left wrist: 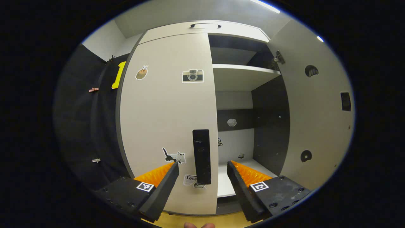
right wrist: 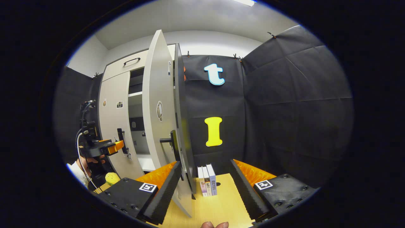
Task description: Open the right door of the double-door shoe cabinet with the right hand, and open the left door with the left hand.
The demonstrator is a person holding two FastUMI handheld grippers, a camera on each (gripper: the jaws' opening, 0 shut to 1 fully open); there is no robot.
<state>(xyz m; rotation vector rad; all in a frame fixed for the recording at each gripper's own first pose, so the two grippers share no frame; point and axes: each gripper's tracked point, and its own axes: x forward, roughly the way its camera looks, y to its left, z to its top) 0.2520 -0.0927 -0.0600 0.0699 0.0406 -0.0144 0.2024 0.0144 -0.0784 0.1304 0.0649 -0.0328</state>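
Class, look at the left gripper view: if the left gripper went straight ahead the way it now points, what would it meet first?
Most likely the handle on the closed left door; it stands between the open fingers of the left gripper. Depth is hard to judge.

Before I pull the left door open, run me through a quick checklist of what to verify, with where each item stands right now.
1. Right door swung open: ok.
2. Left door shut, waiting to be opened: ok.
3. Left gripper open, fingers on either side of the left door handle: ok.
4. Fingers pressing on the handle: not ok, gaps show on both sides.
5. Right gripper open and off the right door handle: ok.
6. Space in front of the left door for its swing: cannot tell.
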